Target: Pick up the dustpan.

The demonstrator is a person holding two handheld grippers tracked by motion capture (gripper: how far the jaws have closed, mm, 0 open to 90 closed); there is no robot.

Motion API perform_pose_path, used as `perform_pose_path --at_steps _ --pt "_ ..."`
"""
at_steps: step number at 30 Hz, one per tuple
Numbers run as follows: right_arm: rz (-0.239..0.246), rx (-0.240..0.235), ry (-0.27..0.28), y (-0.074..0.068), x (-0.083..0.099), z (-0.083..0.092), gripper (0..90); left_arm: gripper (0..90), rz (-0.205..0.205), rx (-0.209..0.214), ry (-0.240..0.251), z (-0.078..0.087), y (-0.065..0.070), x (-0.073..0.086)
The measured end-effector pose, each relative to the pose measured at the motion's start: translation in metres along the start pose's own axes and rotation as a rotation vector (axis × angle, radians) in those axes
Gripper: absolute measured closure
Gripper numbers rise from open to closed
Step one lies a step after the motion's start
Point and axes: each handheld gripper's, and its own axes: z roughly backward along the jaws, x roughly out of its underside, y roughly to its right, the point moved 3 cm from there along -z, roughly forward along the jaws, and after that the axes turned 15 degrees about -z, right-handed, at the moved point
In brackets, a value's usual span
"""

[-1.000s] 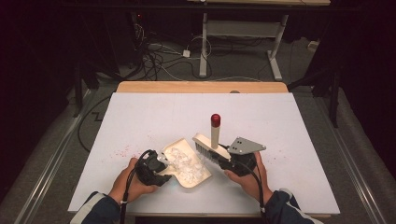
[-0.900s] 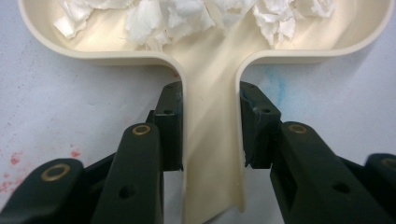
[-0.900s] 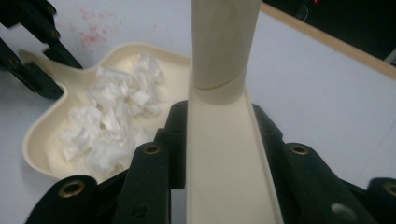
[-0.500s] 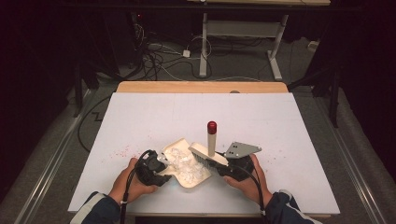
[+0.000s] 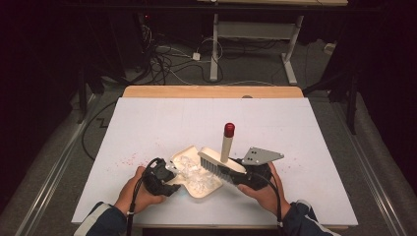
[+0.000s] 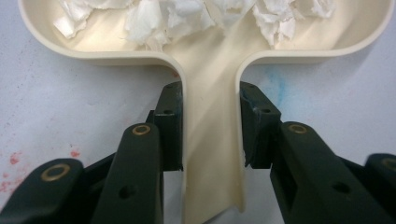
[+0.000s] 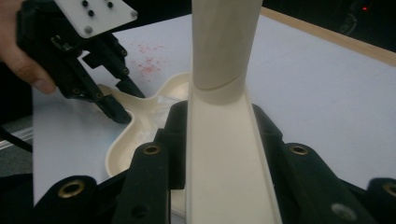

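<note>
Back upright swings the brush [image 5: 222, 160], its red-tipped handle [image 5: 229, 130] leaning a touch further right than half a second ago and standing about as tall as a second ago, while the dustpan [image 5: 196, 173] has not shifted on the white table [image 5: 314, 147]. Right gripper [image 5: 248, 177] is pinching the cream brush back [image 7: 224, 154] between both jaws, bristles angled down over the pan's right rim. Left gripper [image 5: 164, 178] is clamped on the dustpan's narrow handle [image 6: 210, 140], one pad [image 6: 170, 126] against each side wall. Torn white paper scraps [image 6: 187, 18] are heaped inside the pan, well up toward its wide end. Red specks [image 5: 129, 159] dot the table just left of the pan. Both hands sit near the table's front edge, close together.
</note>
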Motion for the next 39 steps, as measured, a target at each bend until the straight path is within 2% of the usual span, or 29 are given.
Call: perform_pose_path --at_steps 4,7,9,12,14,19,20,23,26,27,30,33,39 --pt "0.025 -0.01 0.015 -0.006 -0.004 0.001 67.3 63.6 -0.001 0.0 0.0 0.0 0.0 0.0" --pt "0.035 0.026 0.023 -0.004 -0.005 0.004 67.3 63.6 0.0 0.001 0.002 0.0 0.0 0.0" --pt "0.046 0.065 0.014 0.0 -0.004 0.005 67.3 63.5 -0.001 0.002 0.001 0.0 0.0 0.0" --pt "0.04 0.09 -0.007 0.006 -0.001 0.008 67.3 63.5 0.0 -0.001 0.003 0.0 0.0 0.0" --pt "0.055 0.117 -0.017 0.009 0.001 0.011 67.3 63.6 0.0 -0.002 0.003 0.0 0.0 0.0" --pt "0.059 0.15 -0.048 0.014 0.007 0.019 67.3 63.6 -0.001 -0.003 0.003 0.0 0.0 0.0" --pt "0.05 0.154 -0.057 0.014 0.009 0.019 67.3 63.6 -0.001 -0.002 0.002 0.0 0.0 0.0" --pt "0.065 0.171 -0.077 0.015 0.013 0.014 67.3 63.6 -0.002 -0.004 -0.001 0.0 0.0 0.0" --pt "0.059 0.139 -0.089 0.01 0.016 0.004 67.3 63.6 -0.003 -0.003 -0.003 0.0 0.0 0.0" --pt "0.074 0.126 -0.084 0.007 0.015 0.001 67.3 63.6 -0.003 -0.001 -0.003 0.0 0.0 0.0" --pt "0.098 0.055 -0.059 -0.004 0.011 -0.002 67.3 63.5 -0.004 -0.001 -0.001 0.0 0.0 0.0" --pt "0.12 0.069 -0.022 -0.009 0.003 0.003 67.3 63.5 -0.003 -0.001 0.001 0.0 0.0 0.0" --pt "0.083 0.075 0.006 -0.003 -0.001 0.019 67.3 63.5 -0.003 0.001 0.0 0.0 0.0 0.0"
